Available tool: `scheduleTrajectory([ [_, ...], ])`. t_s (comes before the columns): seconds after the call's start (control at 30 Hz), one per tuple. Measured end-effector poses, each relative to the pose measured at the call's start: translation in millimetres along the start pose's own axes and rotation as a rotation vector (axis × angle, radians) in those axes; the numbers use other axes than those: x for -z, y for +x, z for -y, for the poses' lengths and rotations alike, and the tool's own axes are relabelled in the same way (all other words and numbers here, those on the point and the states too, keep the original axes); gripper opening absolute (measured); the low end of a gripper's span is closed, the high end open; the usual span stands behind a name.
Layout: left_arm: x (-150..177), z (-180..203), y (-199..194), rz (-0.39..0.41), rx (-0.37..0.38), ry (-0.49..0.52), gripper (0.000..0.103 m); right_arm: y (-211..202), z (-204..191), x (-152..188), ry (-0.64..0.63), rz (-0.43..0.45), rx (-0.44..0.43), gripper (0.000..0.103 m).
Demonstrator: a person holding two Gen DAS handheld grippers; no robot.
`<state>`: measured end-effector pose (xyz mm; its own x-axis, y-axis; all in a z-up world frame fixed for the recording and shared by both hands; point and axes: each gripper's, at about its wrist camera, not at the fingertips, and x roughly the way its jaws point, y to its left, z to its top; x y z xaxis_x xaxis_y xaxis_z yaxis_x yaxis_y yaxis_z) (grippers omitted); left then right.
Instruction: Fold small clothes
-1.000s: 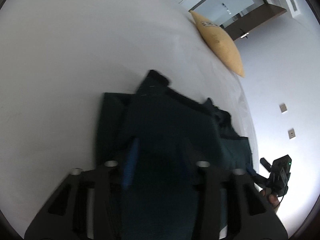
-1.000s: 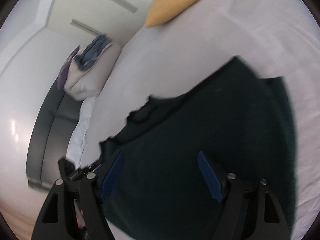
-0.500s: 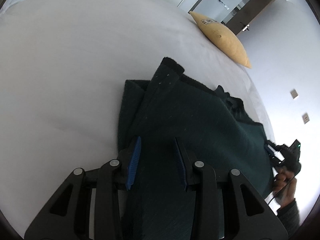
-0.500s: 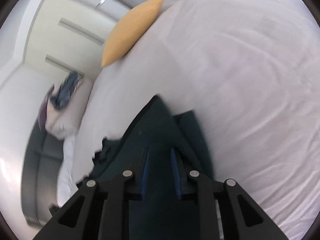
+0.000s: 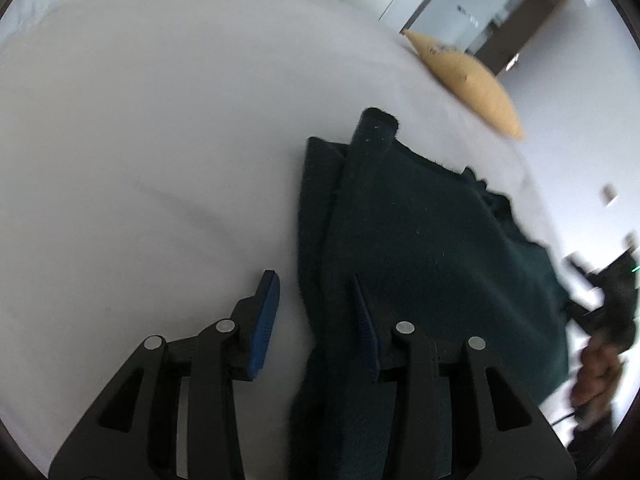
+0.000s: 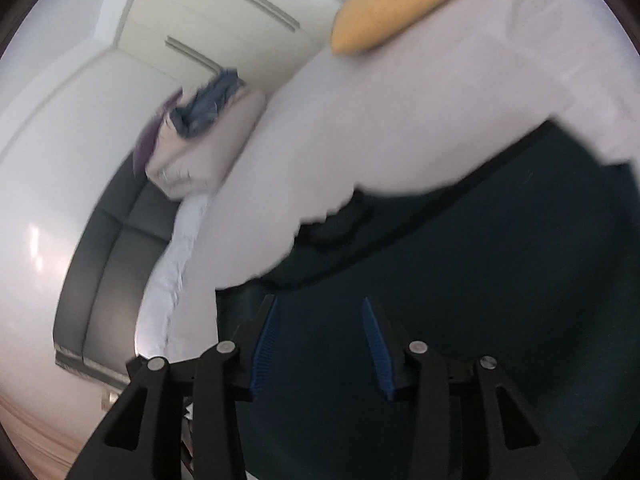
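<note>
The dark green garment point(image 5: 420, 248), soft, limp and light, lies partly folded on the white bed point(image 5: 160, 140), best pinched at its near edge, while the left gripper point(image 5: 316, 300) and right gripper point(image 6: 320, 328) hover with jaws parted, holding nothing.

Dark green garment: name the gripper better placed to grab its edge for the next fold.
Left. The left gripper is open and straddles the side edge of the dark green garment. The right gripper, also open, hovers over the cloth's interior, no edge between its fingers.
</note>
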<state>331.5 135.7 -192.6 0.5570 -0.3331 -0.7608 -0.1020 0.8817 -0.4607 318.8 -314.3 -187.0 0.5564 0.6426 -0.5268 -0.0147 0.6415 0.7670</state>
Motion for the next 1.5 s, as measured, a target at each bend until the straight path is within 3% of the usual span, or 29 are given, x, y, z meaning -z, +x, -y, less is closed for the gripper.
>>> scheduleTrajectory([
  [0.1,-2,11,-8,-0.01,-0.045,0.018,0.037,-2,24,2,0.075,0.035,-0.041,0.041],
  [0.2,-3,26,-22,0.012,-0.061,0.045,0.037,-22,41,-1,0.127,0.078,-0.028,0.039],
  [0.33,-4,67,-54,0.131,-0.129,0.167,0.036,-60,57,-7,0.165,0.194,0.076,0.05],
  [0.4,-6,104,-56,0.169,-0.137,0.263,0.04,-71,65,-6,0.21,0.22,0.024,0.052],
  [0.47,-7,141,-45,0.178,-0.127,0.352,0.042,-65,54,-1,0.186,0.179,-0.059,0.052],
  [0.53,-5,172,-24,0.149,-0.056,0.425,0.042,-49,34,5,0.135,0.116,-0.125,0.052],
  [0.63,-17,196,17,0.08,-0.098,0.465,0.042,-20,-3,15,0.024,0.015,-0.16,0.052],
  [0.73,-21,189,56,0.004,-0.206,0.435,0.042,1,-7,16,0.003,-0.029,-0.121,0.052],
  [0.83,-14,162,61,0.01,-0.167,0.389,0.045,-3,22,7,0.104,0.014,-0.133,0.041],
  [0.97,-13,156,58,0.01,-0.176,0.407,0.046,-35,62,-8,0.192,0.147,-0.073,0.039],
  [1.07,-12,156,58,0.013,-0.181,0.406,0.046,-65,89,-21,0.254,0.241,0.019,0.029],
  [1.13,-12,159,63,0.02,-0.183,0.409,0.046,-82,97,-23,0.285,0.295,0.082,0.031],
  [1.17,-13,160,67,0.022,-0.184,0.411,0.046,-94,100,-23,0.301,0.333,0.124,0.037],
  [1.23,-12,160,69,0.025,-0.187,0.415,0.046,-111,99,-17,0.327,0.388,0.127,0.041],
  [1.33,-9,159,69,0.03,-0.188,0.418,0.046,-111,71,-3,0.25,0.364,0.057,0.047],
  [1.5,-7,160,71,0.036,-0.19,0.423,0.046,-69,9,30,0.074,0.173,-0.066,0.048],
])
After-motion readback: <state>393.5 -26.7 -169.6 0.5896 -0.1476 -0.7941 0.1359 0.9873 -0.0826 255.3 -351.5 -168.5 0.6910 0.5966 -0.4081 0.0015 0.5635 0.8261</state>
